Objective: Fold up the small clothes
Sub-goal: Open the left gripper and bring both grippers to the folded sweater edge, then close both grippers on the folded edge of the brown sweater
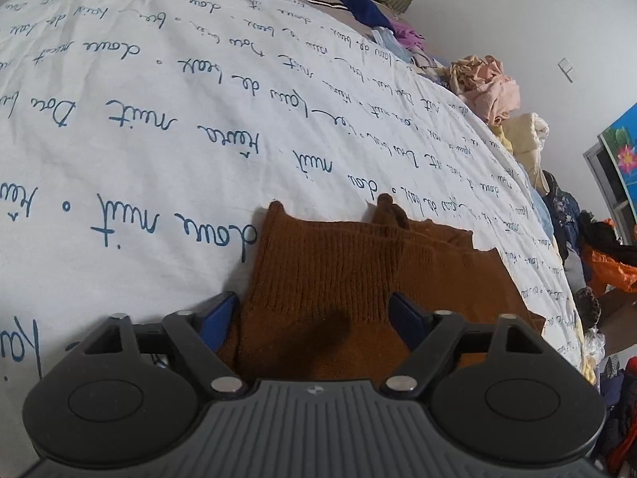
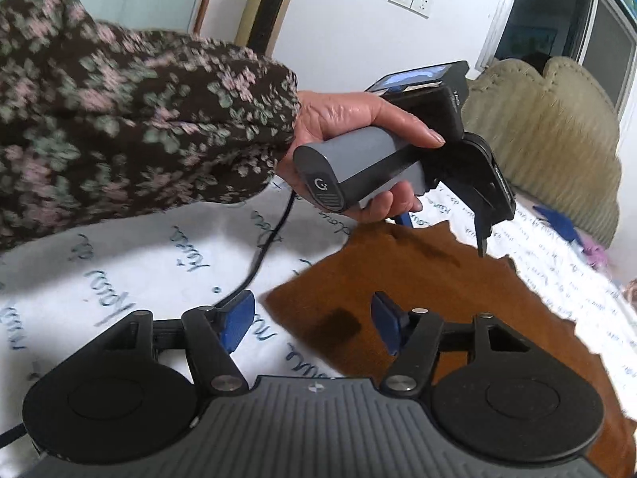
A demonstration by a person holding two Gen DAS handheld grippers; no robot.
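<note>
A brown knitted garment [image 1: 358, 275] lies flat on the white bedsheet [image 1: 159, 127] with blue script. In the left wrist view my left gripper [image 1: 312, 316] hovers low over its near ribbed edge, jaws open, and the knit spans the gap between the blue pads [image 1: 217, 318]. The pads do not visibly pinch it. From the right wrist view, a hand [image 2: 358, 119] holds that left gripper [image 2: 444, 235], tipped down at the garment's far edge. My right gripper [image 2: 312, 322] stands open above the left corner of the garment [image 2: 438, 290], nothing clamped.
Heaps of loose clothes [image 1: 485, 87] line the bed's right edge, with a dark blue cloth [image 1: 358, 4] near the pillow. A floral sleeve [image 2: 139, 119] and a black cable [image 2: 262, 255] cross the sheet on the left. A beige headboard [image 2: 549, 139] stands behind.
</note>
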